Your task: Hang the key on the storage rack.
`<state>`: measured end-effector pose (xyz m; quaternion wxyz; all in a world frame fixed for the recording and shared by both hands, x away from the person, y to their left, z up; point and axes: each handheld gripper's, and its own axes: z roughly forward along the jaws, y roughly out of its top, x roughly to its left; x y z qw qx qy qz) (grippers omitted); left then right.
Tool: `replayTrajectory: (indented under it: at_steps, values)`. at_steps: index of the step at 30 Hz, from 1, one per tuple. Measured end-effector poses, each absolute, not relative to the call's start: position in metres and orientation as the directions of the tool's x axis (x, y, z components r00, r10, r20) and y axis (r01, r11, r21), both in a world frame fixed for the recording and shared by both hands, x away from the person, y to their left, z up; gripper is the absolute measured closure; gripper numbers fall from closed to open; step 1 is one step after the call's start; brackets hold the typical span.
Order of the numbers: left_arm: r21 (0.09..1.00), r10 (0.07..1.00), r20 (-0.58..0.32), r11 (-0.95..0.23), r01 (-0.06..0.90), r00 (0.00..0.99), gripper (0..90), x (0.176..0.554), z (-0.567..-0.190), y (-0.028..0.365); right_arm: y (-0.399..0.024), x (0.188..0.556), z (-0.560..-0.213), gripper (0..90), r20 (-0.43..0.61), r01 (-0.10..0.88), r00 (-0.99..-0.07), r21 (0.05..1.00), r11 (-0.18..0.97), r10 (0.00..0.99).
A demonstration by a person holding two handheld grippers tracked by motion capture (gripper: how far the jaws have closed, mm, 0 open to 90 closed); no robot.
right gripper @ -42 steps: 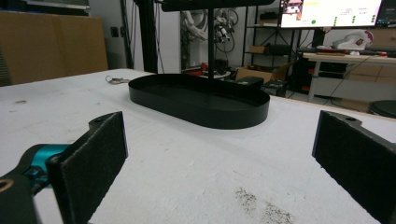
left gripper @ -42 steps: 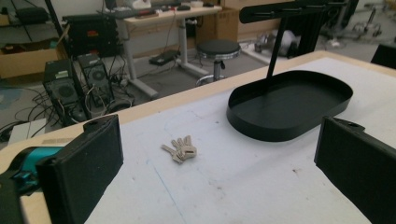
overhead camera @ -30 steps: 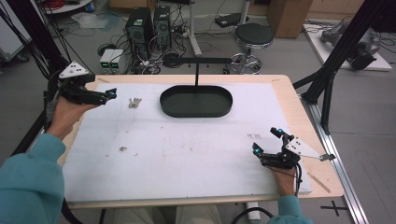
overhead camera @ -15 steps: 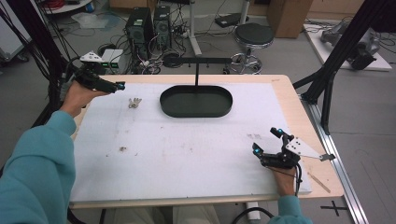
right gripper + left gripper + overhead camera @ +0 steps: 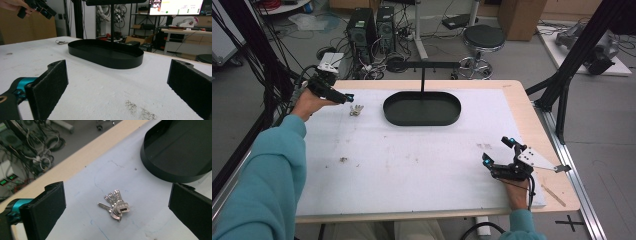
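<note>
Keys (image 5: 115, 205) lie on the white mat (image 5: 412, 150), at the far left part of the table (image 5: 512, 90), and my left gripper (image 5: 343, 97) hangs just beside them, a little above. Its jaws are spread wide; in the left gripper view the bunch sits on the mat between the two black jaws, touching neither of them. Next to the right comes the black oval tray (image 5: 422, 109), near the keys but apart from them, with a thin black post rising at its far side. At the near right corner of the mat I hold my right gripper (image 5: 497, 152), low over the mat and well apart from the tray. Its jaws are also wide apart and they hold nothing.
</note>
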<state>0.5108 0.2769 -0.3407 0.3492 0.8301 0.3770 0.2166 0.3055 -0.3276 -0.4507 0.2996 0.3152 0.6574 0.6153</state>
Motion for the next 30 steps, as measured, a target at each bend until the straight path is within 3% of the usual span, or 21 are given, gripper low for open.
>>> replayTrajectory:
  at_steps: [11,30]
  values:
    - [0.663,0.752,0.065,-0.523,0.535,0.656,1.7,0.521,-0.363,0.27,-0.327,0.305,-0.451,2.4,-0.005,0.046,-0.617,0.998,0.043,0.787]
    - [0.527,0.733,0.087,-0.608,0.594,0.675,1.7,0.532,-0.395,0.266,-0.328,0.306,-0.451,2.4,0.003,0.058,-0.617,0.997,0.041,0.787]
